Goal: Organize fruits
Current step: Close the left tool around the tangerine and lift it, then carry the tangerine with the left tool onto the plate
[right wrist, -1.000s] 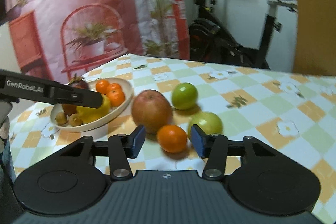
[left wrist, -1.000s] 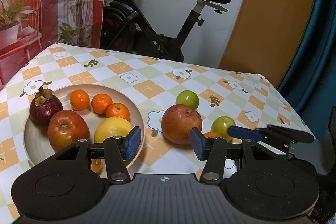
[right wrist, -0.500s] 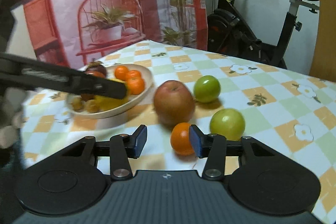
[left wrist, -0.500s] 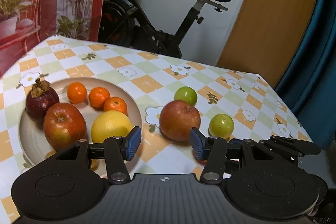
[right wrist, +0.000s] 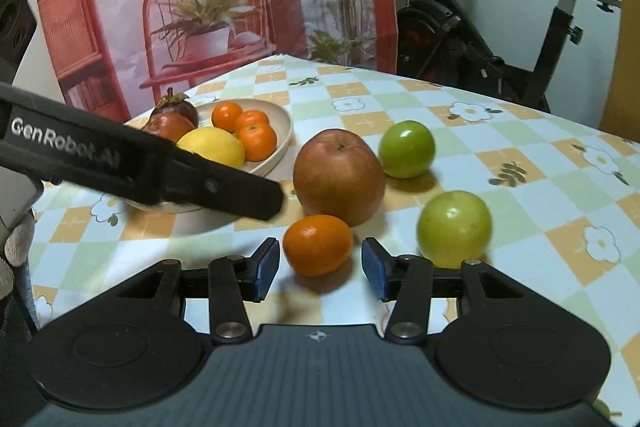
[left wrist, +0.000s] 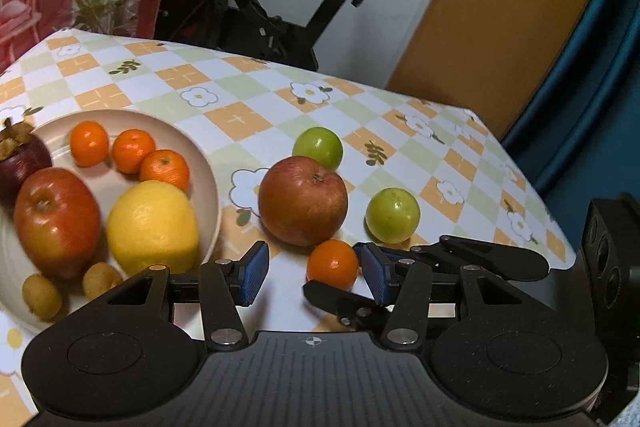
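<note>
A small orange lies on the checked tablecloth, just ahead of my right gripper. That gripper is open; its blue pads flank the orange's near side without touching it. Behind the orange sit a large red apple and two green fruits. My left gripper is open with nothing held, and hangs near the front of the beige plate. The plate holds a yellow citrus, a red apple, three small oranges, a mangosteen and two small brown fruits.
In the right wrist view, a left gripper finger crosses in front of the plate. An exercise bike stands behind the table. The table's right edge drops off beside a blue curtain.
Both grippers have sunk and come closer to the fruit. The right gripper slid up to the small orange, which now sits at its pad tips. The fruit has not moved.
</note>
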`<move>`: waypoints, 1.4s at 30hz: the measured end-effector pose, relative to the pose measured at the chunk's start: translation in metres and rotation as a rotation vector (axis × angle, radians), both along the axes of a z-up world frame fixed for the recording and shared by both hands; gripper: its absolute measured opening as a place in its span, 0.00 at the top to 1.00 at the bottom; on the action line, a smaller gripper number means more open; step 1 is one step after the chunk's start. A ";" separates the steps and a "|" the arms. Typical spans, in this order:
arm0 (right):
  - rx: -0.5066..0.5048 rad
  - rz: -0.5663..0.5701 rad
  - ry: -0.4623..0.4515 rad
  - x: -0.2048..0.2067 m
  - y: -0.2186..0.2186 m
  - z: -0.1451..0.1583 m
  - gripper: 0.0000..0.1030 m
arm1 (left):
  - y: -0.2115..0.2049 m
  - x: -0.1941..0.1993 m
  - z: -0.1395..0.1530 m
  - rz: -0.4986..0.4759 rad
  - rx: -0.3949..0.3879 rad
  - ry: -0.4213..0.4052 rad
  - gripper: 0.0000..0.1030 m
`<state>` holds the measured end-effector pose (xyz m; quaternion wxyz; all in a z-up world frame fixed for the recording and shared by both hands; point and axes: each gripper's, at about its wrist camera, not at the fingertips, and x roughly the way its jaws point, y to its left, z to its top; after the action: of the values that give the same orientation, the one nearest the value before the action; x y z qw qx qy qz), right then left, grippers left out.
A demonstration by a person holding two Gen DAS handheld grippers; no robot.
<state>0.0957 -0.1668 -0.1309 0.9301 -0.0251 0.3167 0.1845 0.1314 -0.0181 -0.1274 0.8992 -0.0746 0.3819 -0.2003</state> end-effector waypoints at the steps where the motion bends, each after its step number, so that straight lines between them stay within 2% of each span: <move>1: 0.000 0.001 0.003 0.002 0.001 -0.001 0.53 | -0.002 0.003 -0.002 -0.005 0.006 0.006 0.48; 5: 0.005 0.004 0.011 0.006 0.002 -0.005 0.55 | -0.010 0.011 -0.009 -0.028 0.018 0.028 0.48; 6: 0.012 0.003 0.017 0.006 0.001 -0.006 0.59 | -0.011 0.012 -0.010 -0.034 0.022 0.032 0.48; 14: 0.016 -0.008 0.016 0.002 0.001 -0.010 0.59 | -0.017 0.015 -0.027 -0.066 0.007 0.088 0.49; 17: -0.003 -0.005 -0.002 -0.003 0.004 -0.011 0.59 | -0.017 0.016 -0.030 -0.071 -0.009 0.089 0.59; 19: -0.010 -0.002 -0.006 -0.003 0.006 -0.012 0.59 | -0.017 0.015 -0.029 -0.074 -0.011 0.085 0.61; 42: 0.022 0.023 -0.020 -0.018 0.012 -0.003 0.60 | -0.010 -0.011 -0.014 -0.061 -0.001 0.048 0.62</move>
<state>0.0776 -0.1548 -0.1338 0.9311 -0.0204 0.3052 0.1985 0.1200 -0.0279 -0.1411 0.8832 -0.0681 0.4054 -0.2257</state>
